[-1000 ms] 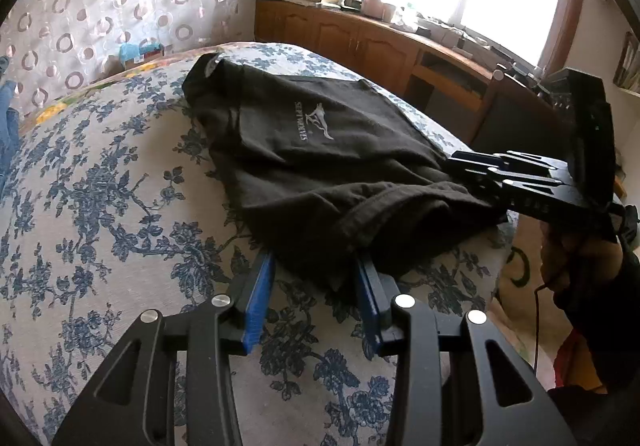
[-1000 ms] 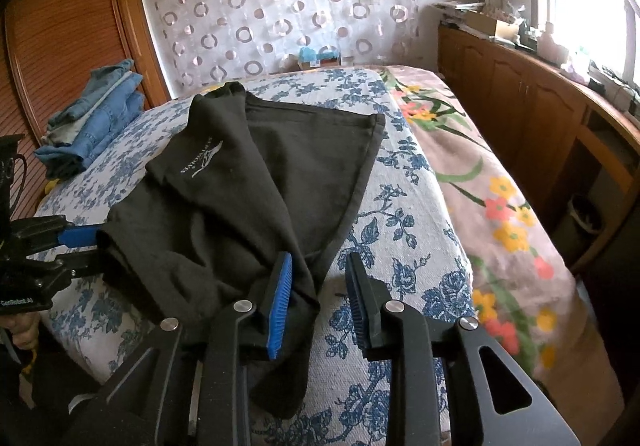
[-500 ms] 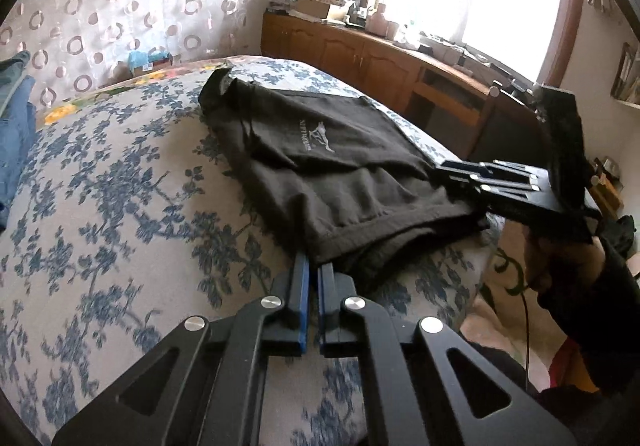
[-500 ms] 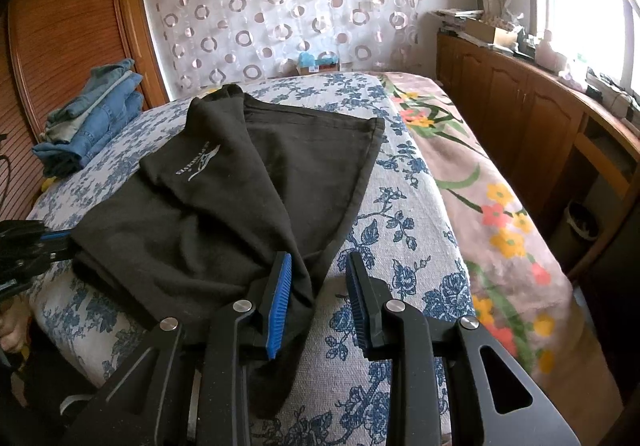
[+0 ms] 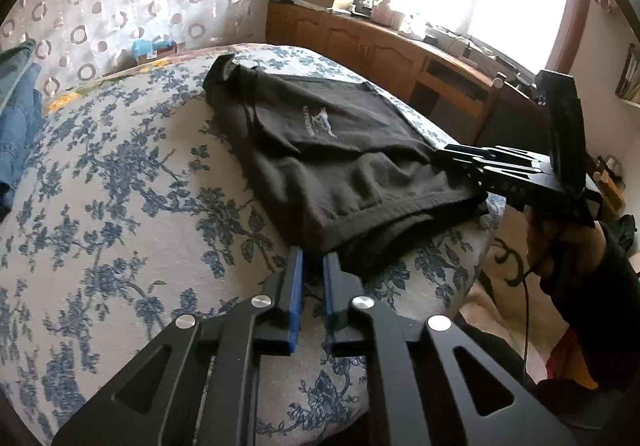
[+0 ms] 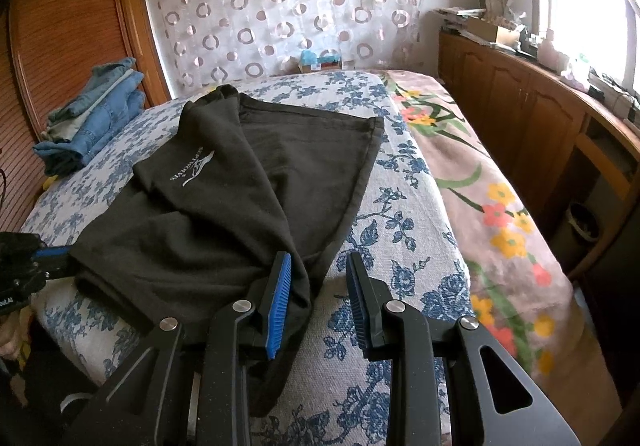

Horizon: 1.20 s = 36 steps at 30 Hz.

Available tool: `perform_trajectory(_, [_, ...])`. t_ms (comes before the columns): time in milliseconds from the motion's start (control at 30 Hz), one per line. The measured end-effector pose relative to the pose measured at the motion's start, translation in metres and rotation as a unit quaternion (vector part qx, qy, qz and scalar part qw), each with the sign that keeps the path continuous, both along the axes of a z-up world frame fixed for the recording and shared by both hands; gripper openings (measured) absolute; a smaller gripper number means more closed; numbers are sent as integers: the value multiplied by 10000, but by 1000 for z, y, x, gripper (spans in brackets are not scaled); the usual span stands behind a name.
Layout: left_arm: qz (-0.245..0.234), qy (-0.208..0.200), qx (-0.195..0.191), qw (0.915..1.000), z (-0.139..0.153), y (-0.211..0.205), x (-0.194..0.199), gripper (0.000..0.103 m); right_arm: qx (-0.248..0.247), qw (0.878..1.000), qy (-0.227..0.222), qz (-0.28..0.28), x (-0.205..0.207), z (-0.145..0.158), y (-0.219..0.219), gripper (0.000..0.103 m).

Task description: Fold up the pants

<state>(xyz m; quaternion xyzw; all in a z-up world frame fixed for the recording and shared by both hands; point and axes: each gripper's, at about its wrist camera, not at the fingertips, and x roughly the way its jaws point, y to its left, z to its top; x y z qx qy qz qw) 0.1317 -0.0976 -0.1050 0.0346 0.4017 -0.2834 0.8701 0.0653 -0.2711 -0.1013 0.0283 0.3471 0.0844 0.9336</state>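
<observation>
Folded black cotton pants with a white logo (image 5: 340, 165) lie mid-frame on the blue-floral bed (image 5: 120, 205). My left gripper (image 5: 312, 266) has just reopened slightly, nothing between the jaws. My right gripper (image 6: 318, 270) is part open, pants edge between, not pinched.

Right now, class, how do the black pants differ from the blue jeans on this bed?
The black pants lie spread out near the front edge; the blue jeans sit stacked at the far side. The pants bear a white logo; the jeans show none. Both rest on the floral bedspread.
</observation>
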Motion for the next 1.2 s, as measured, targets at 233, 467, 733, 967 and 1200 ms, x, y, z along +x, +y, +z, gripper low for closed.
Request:
perform_trajectory(233, [269, -251, -12, 9993, 19, 13, 14, 61, 0, 9996, -259, 143, -1, 27, 3, 29])
perform_trajectory(467, [667, -434, 78, 9968, 22, 28, 48, 77, 80, 9977, -416, 522, 17, 45, 24, 29])
perform_trajectory(733, [973, -457, 235, 9939, 9, 42, 88, 77, 108, 9942, -290, 1032, 58, 43, 59, 29])
perform_trajectory(967, [1137, -520, 181, 9920, 3, 52, 97, 77, 113, 9897, -56, 1425, 91, 32, 91, 29])
perform_trajectory(1200, [1217, -566, -79, 9909, 6, 60, 96, 77, 52, 9856, 142, 1684, 107, 23, 115, 29])
